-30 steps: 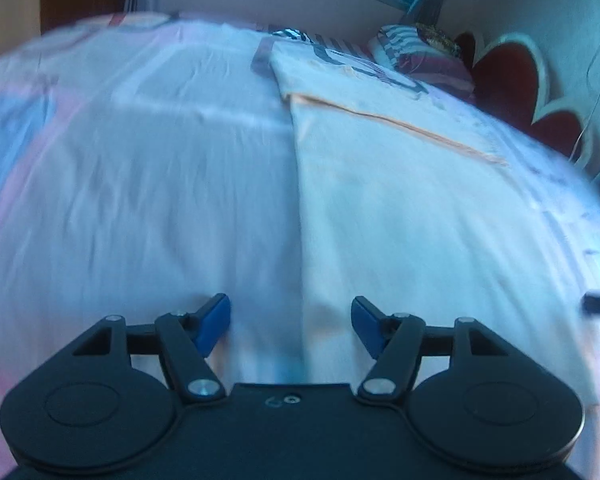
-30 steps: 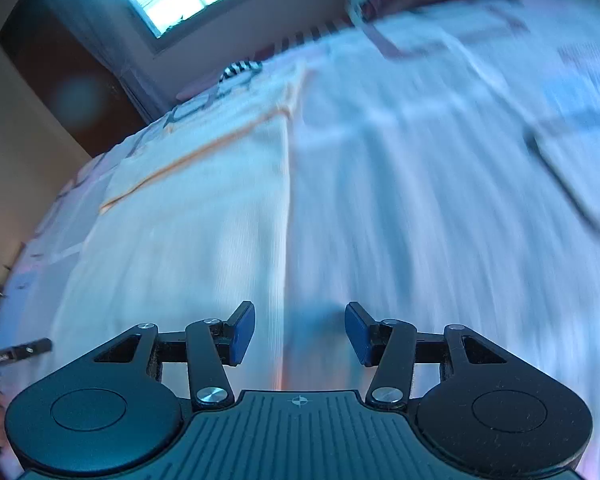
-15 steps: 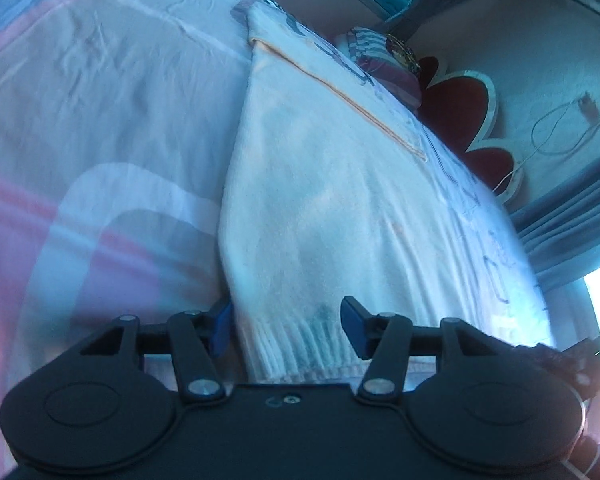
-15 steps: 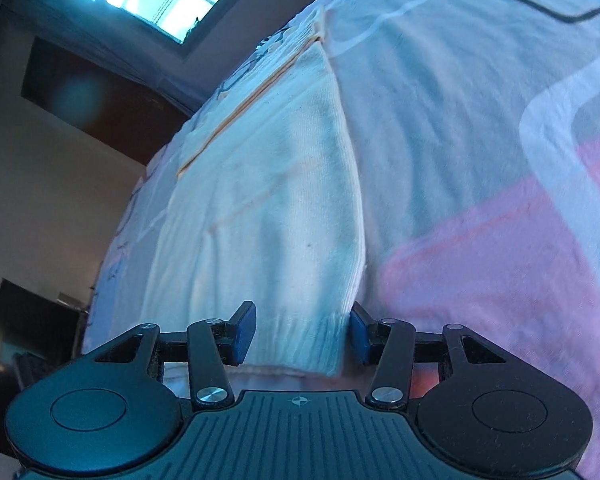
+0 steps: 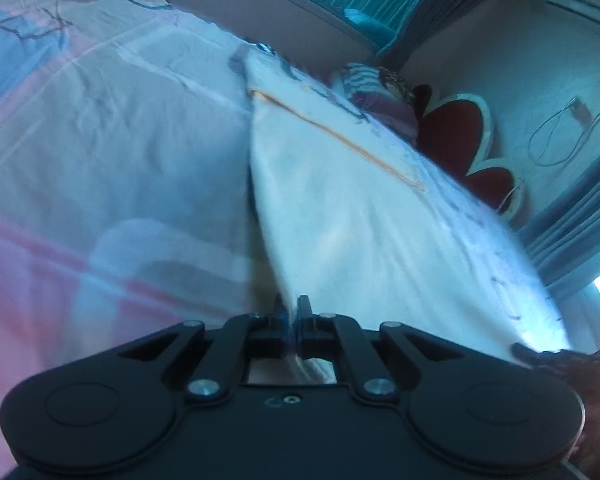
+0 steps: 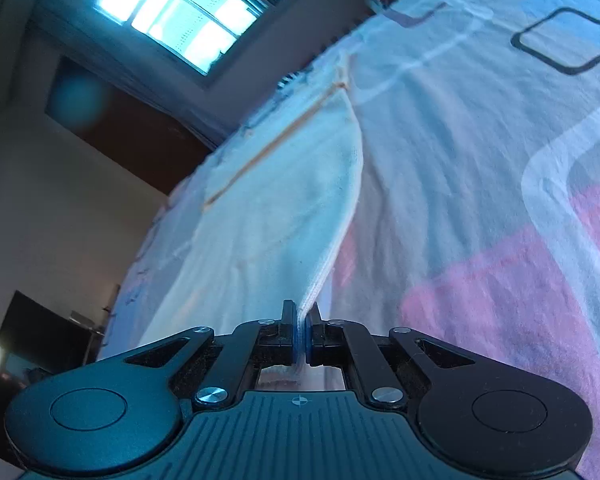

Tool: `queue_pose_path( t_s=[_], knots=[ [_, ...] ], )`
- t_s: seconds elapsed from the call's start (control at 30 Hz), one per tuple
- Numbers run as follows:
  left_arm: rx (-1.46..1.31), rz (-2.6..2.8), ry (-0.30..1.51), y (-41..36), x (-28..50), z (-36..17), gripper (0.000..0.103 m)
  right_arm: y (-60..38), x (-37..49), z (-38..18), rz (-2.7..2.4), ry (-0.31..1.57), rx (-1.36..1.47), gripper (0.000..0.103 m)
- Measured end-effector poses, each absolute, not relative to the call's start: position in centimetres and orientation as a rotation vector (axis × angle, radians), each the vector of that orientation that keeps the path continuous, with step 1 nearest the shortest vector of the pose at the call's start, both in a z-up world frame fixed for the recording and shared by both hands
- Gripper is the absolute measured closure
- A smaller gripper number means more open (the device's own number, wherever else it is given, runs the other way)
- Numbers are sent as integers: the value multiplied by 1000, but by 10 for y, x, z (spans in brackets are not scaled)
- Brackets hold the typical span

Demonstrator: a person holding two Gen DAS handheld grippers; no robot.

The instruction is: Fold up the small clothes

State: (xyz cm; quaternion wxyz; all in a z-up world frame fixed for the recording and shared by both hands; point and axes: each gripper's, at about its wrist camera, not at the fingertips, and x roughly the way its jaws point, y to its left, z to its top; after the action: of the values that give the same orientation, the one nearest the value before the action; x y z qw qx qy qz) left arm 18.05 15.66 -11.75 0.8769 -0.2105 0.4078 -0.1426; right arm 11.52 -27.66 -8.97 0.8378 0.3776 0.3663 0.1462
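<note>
A big bed point(image 5: 100, 152) fills the room, with a sheet in pink, blue and white. Behind the bed is a bright window point(image 6: 180, 20). A red headboard point(image 5: 456, 128) shaped like petals stands at the bed's end, with a striped pillow point(image 5: 364, 80) beside it.

We list as unreadable:
- cream garment point(image 5: 352, 216): its near hem is hidden behind the left gripper point(image 5: 291, 316); the weave is blurred.
- dark object point(image 5: 560, 360) at the left view's right edge: cut off, we cannot identify it.
- pillows point(image 5: 376, 92): smeared, pattern unclear.
</note>
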Motion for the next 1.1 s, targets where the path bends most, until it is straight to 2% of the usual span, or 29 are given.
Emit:
queue_pose_path(
  t_s=[0.1,0.2,0.5,0.87,0.97,1.1],
  knots=[
    [-453,-283,904,158,185,-136,100,-269,122,-115,244,893,735,100],
    [-461,-280,895,158,187,-132,100,-271,124,-123,224,875,798,100],
    [-576,-282,722,169,213,-88,101,-267,153,-57,254,698,732,100],
    [-571,-304,566,156,353,-18,101,-274,313,29,268,572,642,100],
    [-566,-277,587,149,405,-23,101,-285,371,23,253,591,647,100],
    [-558,-248,657,138,468,-48,101,-298,441,-13,221,652,698,100]
  ],
)
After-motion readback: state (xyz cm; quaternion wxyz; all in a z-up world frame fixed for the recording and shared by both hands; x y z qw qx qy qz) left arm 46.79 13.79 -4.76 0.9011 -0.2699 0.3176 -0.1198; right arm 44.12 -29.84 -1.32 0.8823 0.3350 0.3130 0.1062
